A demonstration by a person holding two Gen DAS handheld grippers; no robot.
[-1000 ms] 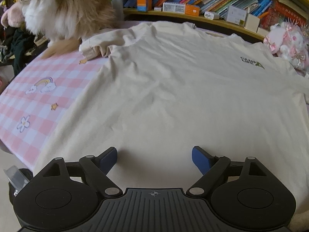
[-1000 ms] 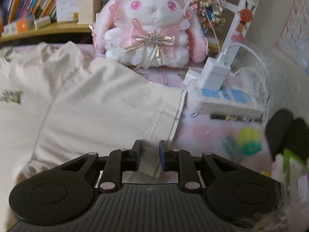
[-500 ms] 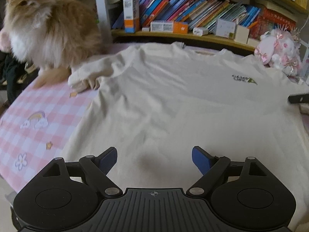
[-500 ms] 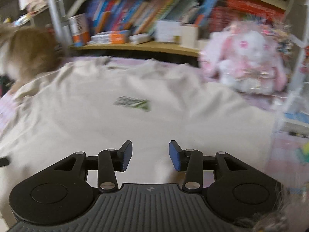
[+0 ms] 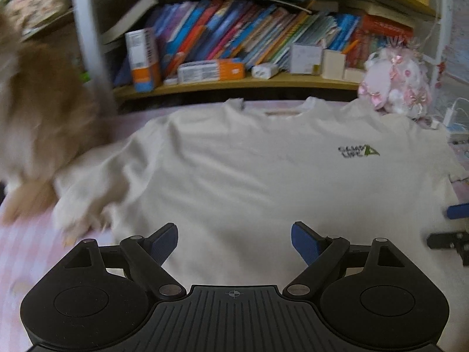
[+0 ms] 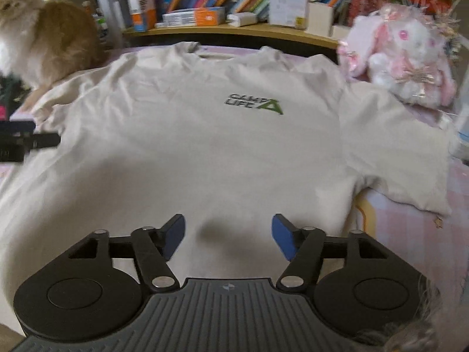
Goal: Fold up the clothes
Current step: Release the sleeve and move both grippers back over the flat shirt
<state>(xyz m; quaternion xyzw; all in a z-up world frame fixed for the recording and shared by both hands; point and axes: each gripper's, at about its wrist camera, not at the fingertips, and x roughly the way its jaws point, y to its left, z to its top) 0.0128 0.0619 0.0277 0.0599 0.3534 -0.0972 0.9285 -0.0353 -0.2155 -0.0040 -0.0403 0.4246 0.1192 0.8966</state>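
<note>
T-shirt [image 6: 205, 152] spread flat across the middle of the tablecloth [image 6: 410, 234], collar toward the far edge. Cat [image 6: 44, 38] at the far left corner, just beside the left sleeve [image 5: 88, 193]. Plush rabbit [image 6: 410, 58] at the far right corner, behind the right sleeve [image 6: 395, 152]. Bookshelf [image 5: 249, 80] behind the far edge, with books [image 5: 234, 29] and boxes [image 6: 193, 17] on it. Power strip [image 5: 457, 129] at the right edge. Both grippers over the near hem, left gripper [image 5: 234, 242] left of right gripper [image 6: 228, 236].
</note>
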